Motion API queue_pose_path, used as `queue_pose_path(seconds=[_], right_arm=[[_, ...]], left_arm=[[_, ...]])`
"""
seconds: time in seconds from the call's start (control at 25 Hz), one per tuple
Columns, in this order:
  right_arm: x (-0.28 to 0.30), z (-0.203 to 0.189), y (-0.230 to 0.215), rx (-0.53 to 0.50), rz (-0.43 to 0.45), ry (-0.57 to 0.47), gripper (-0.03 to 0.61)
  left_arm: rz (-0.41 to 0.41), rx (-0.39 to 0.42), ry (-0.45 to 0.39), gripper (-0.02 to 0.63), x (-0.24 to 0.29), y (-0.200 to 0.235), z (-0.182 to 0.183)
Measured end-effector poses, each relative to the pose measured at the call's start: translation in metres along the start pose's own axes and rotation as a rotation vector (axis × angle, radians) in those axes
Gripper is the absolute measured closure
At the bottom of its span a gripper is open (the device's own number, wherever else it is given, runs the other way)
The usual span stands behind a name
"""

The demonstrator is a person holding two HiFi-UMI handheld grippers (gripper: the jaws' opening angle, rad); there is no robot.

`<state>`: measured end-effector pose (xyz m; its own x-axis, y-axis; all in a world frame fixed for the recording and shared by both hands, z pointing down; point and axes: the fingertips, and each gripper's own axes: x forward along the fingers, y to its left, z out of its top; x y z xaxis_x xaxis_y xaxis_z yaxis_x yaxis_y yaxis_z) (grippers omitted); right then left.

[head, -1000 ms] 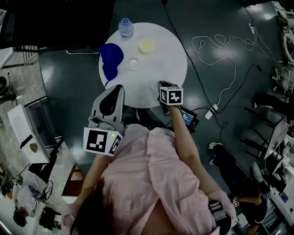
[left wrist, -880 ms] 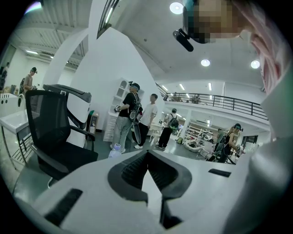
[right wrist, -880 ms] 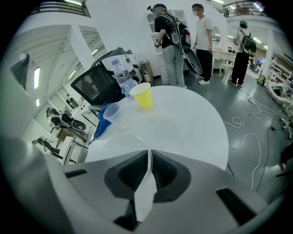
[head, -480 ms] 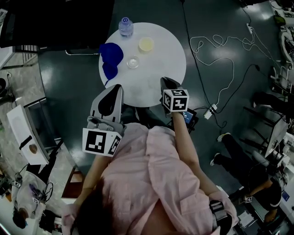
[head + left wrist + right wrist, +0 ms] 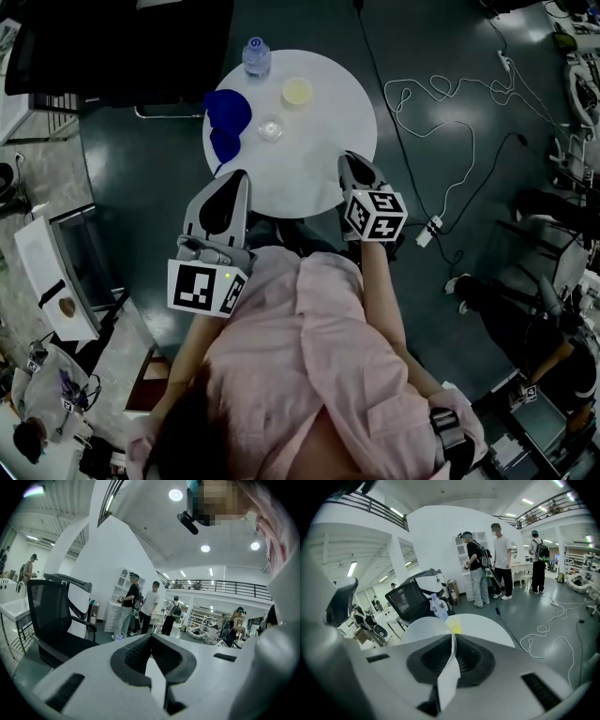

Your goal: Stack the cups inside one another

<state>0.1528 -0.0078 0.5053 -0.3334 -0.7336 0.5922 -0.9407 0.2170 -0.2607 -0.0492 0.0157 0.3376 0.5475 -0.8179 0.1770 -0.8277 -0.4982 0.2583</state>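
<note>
Table (image 5: pixel 305 169) near half bare; far left crowded (blue cups (image 5: pixel 228 112), glass (image 5: pixel 270 127), yellow cup (image 5: pixel 297 91), bottle (image 5: pixel 257 54)).

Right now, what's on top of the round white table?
A water bottle, a yellow cup, a small clear cup and something blue. The left gripper and the right gripper, shut on a second clear cup, cover the table's near edge; anything beneath them is hidden.

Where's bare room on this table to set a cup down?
Bare: right half of the table, from the yellow cup to the right rim, and the near strip below the clear cup. Crowded: far left, with blue cups and bottle.
</note>
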Motion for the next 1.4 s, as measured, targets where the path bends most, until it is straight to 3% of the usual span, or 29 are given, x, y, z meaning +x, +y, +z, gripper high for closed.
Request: queue_pose_path(seconds=[0.6, 1.0, 1.4], right_arm=[[-0.055, 0.047, 0.003, 0.02, -0.052, -0.223, 0.541], [-0.068, 0.039, 0.005, 0.064, -0.068, -0.256, 0.541], [-0.087, 0.06, 0.002, 0.073, -0.088, -0.313, 0.541]], left_arm=[[0.008, 0.074, -0.062, 0.596, -0.019, 0.012, 0.016], [0.014, 0.062, -0.088, 0.596, -0.027, 0.017, 0.017], [-0.02, 0.058, -0.093, 0.597, -0.021, 0.012, 0.021]])
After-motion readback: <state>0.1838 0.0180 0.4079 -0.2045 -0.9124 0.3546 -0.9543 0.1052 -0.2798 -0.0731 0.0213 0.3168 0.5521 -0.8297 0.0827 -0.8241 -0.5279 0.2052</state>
